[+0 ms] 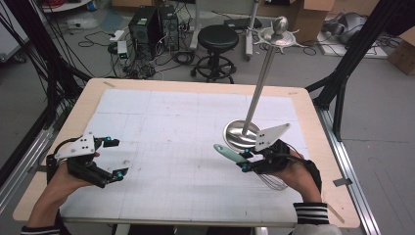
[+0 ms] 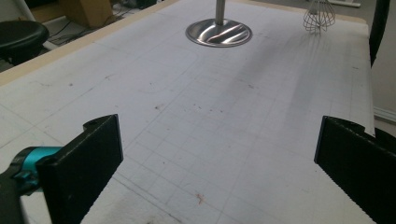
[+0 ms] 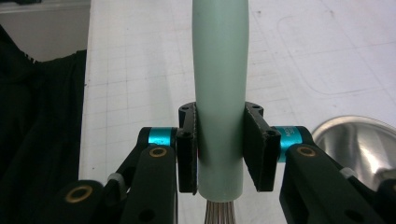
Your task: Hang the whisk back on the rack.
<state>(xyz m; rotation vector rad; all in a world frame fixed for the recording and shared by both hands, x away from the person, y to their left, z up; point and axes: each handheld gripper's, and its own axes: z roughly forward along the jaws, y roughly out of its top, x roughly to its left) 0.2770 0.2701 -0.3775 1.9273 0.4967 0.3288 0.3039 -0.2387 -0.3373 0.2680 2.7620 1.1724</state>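
High view: a wooden table [image 1: 313, 127] is covered by a white gridded mat [image 1: 176, 147]. A metal stand [image 1: 259, 83] is placed on the mat at the right; its round base [image 1: 235, 137] is seated flat, and its pole is seen leaning up and right to a ball top with a hooked ring. The left gripper [image 1: 113, 157] is held at the mat's left side with the jaws spread wide and nothing between them; in the left gripper view the bare mat is seen between the jaws. The right gripper [image 1: 243, 162] is held just beside the base, with its jaws clamped on the pale green handle of a whisk [image 1: 230, 154]. The wire end [image 1: 274, 182] is directed toward the person, beneath the right hand [image 1: 293, 171].
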